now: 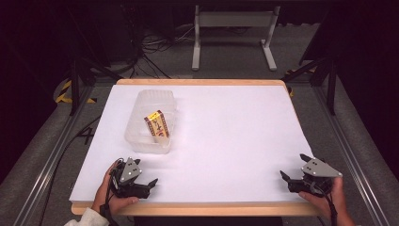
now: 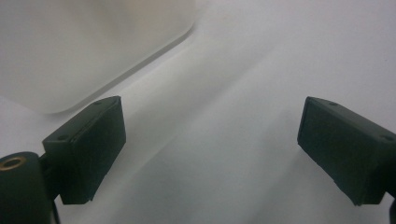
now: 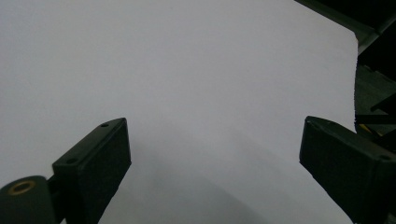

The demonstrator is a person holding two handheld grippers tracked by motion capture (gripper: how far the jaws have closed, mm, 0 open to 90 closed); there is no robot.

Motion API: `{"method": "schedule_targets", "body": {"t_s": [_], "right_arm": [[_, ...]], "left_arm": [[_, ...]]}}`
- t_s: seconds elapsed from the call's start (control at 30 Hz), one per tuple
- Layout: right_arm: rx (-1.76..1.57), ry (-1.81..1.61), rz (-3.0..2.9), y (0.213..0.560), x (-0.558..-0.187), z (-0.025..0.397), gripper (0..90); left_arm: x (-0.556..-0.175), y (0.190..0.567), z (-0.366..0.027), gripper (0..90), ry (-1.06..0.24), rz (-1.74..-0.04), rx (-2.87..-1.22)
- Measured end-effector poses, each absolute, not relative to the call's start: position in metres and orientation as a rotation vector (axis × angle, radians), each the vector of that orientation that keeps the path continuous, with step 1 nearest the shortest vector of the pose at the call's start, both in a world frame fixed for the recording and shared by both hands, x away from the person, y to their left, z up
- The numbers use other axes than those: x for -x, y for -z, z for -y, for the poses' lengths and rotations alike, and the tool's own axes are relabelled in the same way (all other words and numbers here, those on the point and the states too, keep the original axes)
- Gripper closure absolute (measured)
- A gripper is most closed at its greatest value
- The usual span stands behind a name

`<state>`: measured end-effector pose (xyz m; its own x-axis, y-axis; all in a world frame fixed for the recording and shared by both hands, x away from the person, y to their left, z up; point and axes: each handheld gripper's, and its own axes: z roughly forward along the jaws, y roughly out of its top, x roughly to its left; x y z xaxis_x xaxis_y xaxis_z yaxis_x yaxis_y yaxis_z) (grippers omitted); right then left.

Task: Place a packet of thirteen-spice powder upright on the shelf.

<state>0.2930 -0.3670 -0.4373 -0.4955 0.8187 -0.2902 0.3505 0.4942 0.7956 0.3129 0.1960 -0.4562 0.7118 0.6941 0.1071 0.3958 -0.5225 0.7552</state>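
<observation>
Both grippers rest released at the table's near edge — left gripper (image 1: 149, 184) just short of the tub (image 1: 141, 141), where the box (image 1: 157, 124) lies. Likely next: reaching in for it.

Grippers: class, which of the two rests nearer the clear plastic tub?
The left gripper. It rests just in front of the tub holding the small box; the right gripper sits at the table's opposite corner.

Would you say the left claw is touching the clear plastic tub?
Apart. In the high view, bare white table shows between the left claw and the clear plastic tub, which holds the small box.
</observation>
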Motion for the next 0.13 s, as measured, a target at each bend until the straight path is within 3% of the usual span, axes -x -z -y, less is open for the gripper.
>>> {"method": "schedule_targets", "body": {"t_s": [0.13], "right_arm": [[-0.973, -0.915, -2.052, 0.4362, -0.2931, 0.3697, 9.4]], "left_arm": [[-0.3152, 0.4565, -0.1941, 8.5, -0.511, -0.825, -2.185]]}}
